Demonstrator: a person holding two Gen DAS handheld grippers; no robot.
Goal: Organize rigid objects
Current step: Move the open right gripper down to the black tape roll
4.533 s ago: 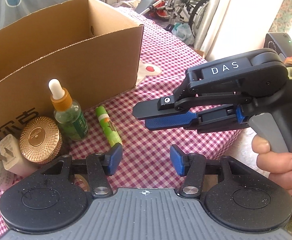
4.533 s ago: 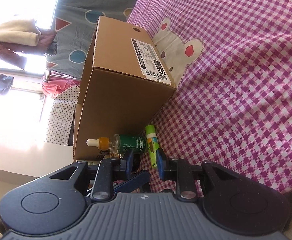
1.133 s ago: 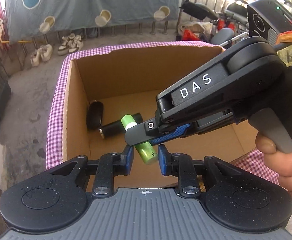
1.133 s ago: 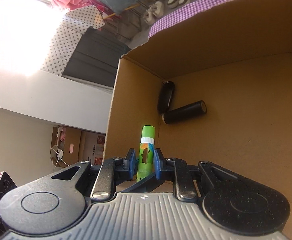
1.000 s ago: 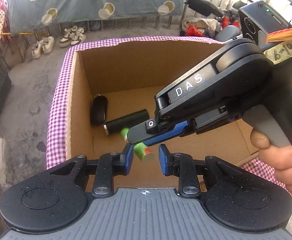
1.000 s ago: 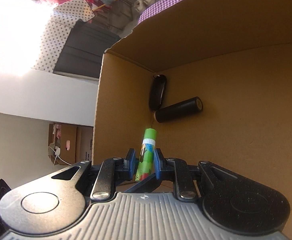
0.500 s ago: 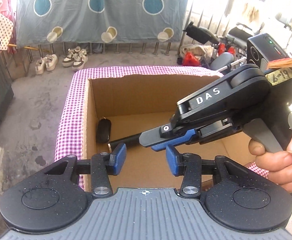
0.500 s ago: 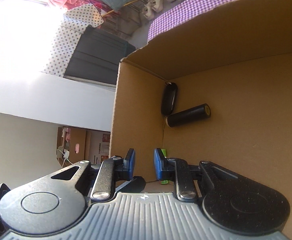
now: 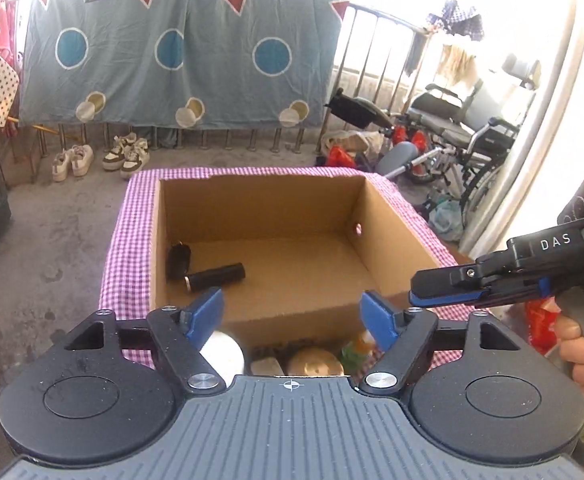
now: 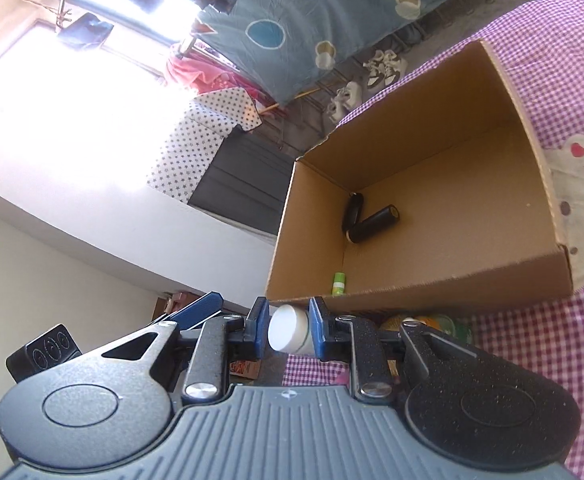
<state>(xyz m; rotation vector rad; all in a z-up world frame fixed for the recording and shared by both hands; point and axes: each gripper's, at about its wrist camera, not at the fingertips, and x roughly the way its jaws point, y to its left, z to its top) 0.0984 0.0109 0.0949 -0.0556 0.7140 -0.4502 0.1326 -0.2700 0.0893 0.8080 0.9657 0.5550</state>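
Note:
An open cardboard box (image 9: 392,236) stands on the checked tablecloth. Inside lie a black cylinder (image 9: 215,276), a black oval object (image 9: 178,259) and a green tube (image 10: 338,283) near the front wall. My left gripper (image 9: 292,314) is open and empty, above the items in front of the box. My right gripper (image 10: 289,329) is open, with a white bottle (image 10: 289,330) showing between its fingers; it also shows in the left wrist view (image 9: 432,290). A white bottle (image 9: 223,350), a gold lid (image 9: 314,362) and a green dropper bottle (image 9: 356,348) stand before the box.
The box (image 10: 548,184) sits on a pink checked cloth (image 10: 564,48) with a rabbit patch. Beyond the table are a hanging blue sheet (image 9: 171,48), shoes (image 9: 125,156), a railing and a wheelchair (image 9: 452,128).
The right gripper let go of the green tube, which now lies in the box. Both grippers drew back from the box and the left opened wider.

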